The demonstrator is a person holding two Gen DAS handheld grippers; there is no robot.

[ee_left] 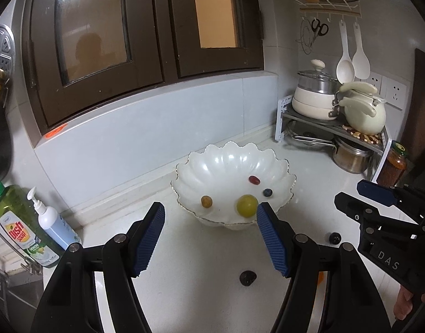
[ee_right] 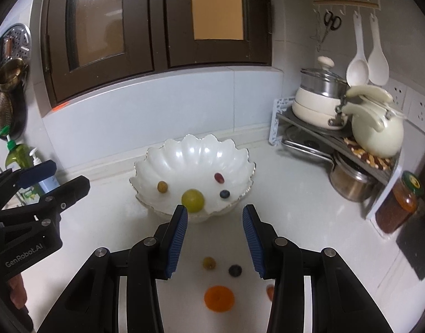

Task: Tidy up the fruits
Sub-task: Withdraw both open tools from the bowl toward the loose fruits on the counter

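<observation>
A white scalloped bowl (ee_left: 279,202) (ee_right: 157,155) stands on the white counter. It holds a green grape (ee_left: 247,206) (ee_right: 193,200), a small yellow fruit (ee_left: 206,201) (ee_right: 162,186), a red grape (ee_left: 254,179) (ee_right: 219,178) and a blueberry (ee_left: 267,192) (ee_right: 225,194). My left gripper (ee_left: 211,238) is open and empty just in front of the bowl. My right gripper (ee_right: 215,238) is open and empty above loose fruit on the counter: an orange (ee_right: 219,298), a small yellow fruit (ee_right: 209,262), a blueberry (ee_right: 235,270) and a red fruit (ee_right: 270,291). Dark fruits (ee_left: 247,278) (ee_left: 334,238) lie near the left gripper.
A corner rack with pots and a cream kettle (ee_left: 365,111) (ee_right: 377,133) stands at the back right, a sauce jar (ee_left: 392,166) (ee_right: 398,208) beside it. Dish soap (ee_left: 21,224) and a pump bottle (ee_left: 55,227) stand at the left by the sink.
</observation>
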